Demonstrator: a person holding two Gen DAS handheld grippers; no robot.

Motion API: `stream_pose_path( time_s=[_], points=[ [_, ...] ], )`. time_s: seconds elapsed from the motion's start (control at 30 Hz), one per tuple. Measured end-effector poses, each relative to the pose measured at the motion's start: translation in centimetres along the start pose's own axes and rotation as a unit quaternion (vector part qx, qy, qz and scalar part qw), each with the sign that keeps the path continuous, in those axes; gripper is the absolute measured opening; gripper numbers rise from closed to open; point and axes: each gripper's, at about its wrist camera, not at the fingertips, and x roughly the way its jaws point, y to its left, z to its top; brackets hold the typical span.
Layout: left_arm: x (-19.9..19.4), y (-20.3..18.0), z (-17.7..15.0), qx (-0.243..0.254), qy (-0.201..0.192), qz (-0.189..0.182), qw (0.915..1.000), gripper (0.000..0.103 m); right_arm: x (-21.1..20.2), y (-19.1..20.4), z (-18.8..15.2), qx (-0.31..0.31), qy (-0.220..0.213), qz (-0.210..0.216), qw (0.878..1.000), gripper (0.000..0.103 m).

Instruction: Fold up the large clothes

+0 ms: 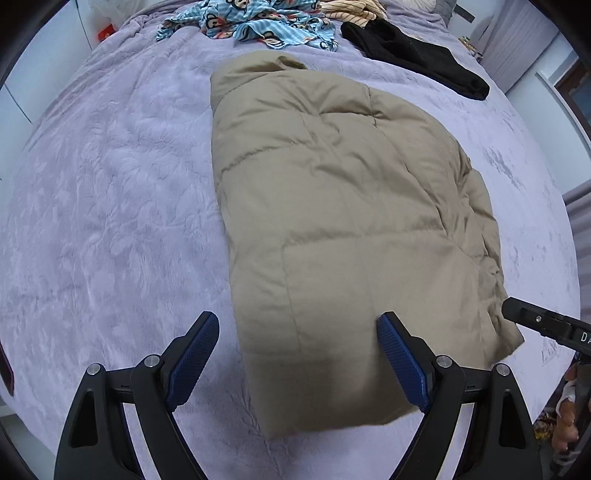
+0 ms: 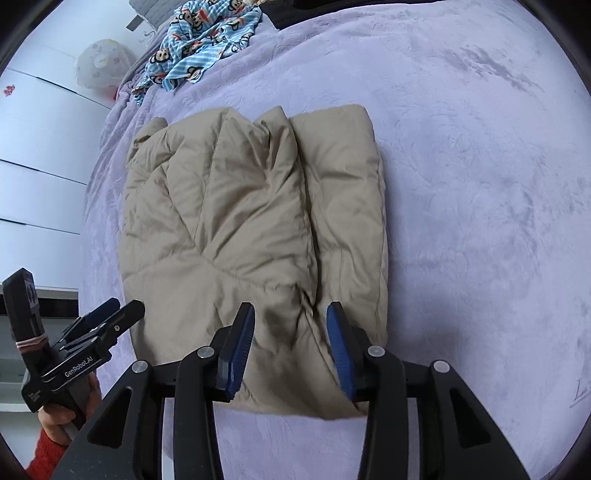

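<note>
From the left wrist view, the left gripper (image 1: pixel 297 354) stands wide, with nothing pressed between its blue pads. The beige padded jacket (image 1: pixel 343 206) lies ahead of it on the lavender bedspread (image 1: pixel 110 192), already folded into a thick bundle; its near corner reaches in between the open fingers, but I cannot tell whether the right pad touches the cloth. Far ahead lie a blue monkey-print garment (image 1: pixel 258 26) and a black garment (image 1: pixel 417 55), both not folded.

From the right wrist view, the right gripper (image 2: pixel 291 347) is partly open above the near edge of the jacket (image 2: pixel 229 221), grasping nothing. The jacket shows stacked layers just ahead.

I judge that this jacket is almost finished, while the other clothes remain to do.
</note>
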Motion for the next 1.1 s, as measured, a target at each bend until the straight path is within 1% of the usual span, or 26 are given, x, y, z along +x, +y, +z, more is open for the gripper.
stream_pose_path(
  time_s=[0.03,0.13,0.23,0.3,0.37,0.43,0.5,0.6,0.67,0.73,0.8,0.87,1.0,1.03,1.07,1.1],
  points=[
    [-0.3,-0.1,-0.4,0.001,0.0,0.001,1.0,0.089,-0.1,-0.2,-0.7,0.008,0.002,0.002,1.0,0.053],
    [-1.3,-0.4,-1.4,0.004,-0.001,0.005,1.0,0.089,-0.6,-0.6,-2.4,0.025,0.002,0.007,1.0,0.053],
    [-1.9,-0.4,-2.0,0.003,0.001,0.0,1.0,0.089,-1.3,-0.6,-3.4,0.033,-0.006,0.005,0.999,0.056],
    [-2.4,-0.1,-2.1,0.0,-0.001,0.001,1.0,0.089,-2.1,-0.3,-3.9,0.033,-0.018,0.002,0.999,0.06],
    [-3.0,0.0,-2.4,-0.002,-0.008,0.006,0.9999,0.089,-2.8,0.0,-4.2,0.03,-0.023,0.003,0.999,0.067],
    [-4.0,0.1,-2.8,-0.006,-0.018,0.009,0.9998,0.089,-3.4,0.4,-4.5,0.025,-0.026,0.003,0.999,0.068],
    [-4.9,0.3,-3.2,-0.013,-0.029,0.015,0.9994,0.103,-3.9,0.8,-4.6,0.018,-0.028,0.0,0.999,0.068],
    [-5.9,0.1,-4.0,-0.018,-0.044,0.027,0.9985,0.103,-4.9,1.3,-4.7,0.003,-0.037,0.002,0.999,0.07],
    [-6.6,0.1,-4.5,-0.025,-0.05,0.034,0.9979,0.103,-5.6,1.7,-4.9,-0.009,-0.048,0.001,0.999,0.078],
    [-7.6,0.0,-5.1,-0.032,-0.056,0.048,0.9967,0.103,-6.6,2.2,-5.2,-0.025,-0.058,-0.002,0.998,0.08],
    [-8.8,-0.2,-5.8,-0.039,-0.069,0.059,0.9952,0.103,-7.4,2.8,-5.6,-0.037,-0.066,-0.012,0.997,0.08],
    [-10.3,-0.5,-6.4,-0.043,-0.087,0.063,0.9932,0.103,-8.6,3.5,-6.1,-0.052,-0.083,-0.027,0.995,0.081],
    [-13.1,-1.3,-7.3,-0.042,-0.122,0.096,0.987,0.103,-10.6,5.2,-7.2,-0.089,-0.123,-0.075,0.986,0.084],
    [-13.7,-1.4,-7.5,-0.043,-0.128,0.098,0.986,0.103,-11.3,5.6,-7.6,-0.1,-0.137,-0.081,0.982,0.088],
    [-14.1,-1.5,-7.6,-0.045,-0.131,0.098,0.9854,0.103,-11.9,6.0,-7.9,-0.107,-0.151,-0.081,0.979,0.103],
    [-14.6,-1.6,-7.8,-0.047,-0.134,0.097,0.9851,0.103,-12.5,6.4,-8.2,-0.115,-0.165,-0.081,0.976,0.103]
  ],
)
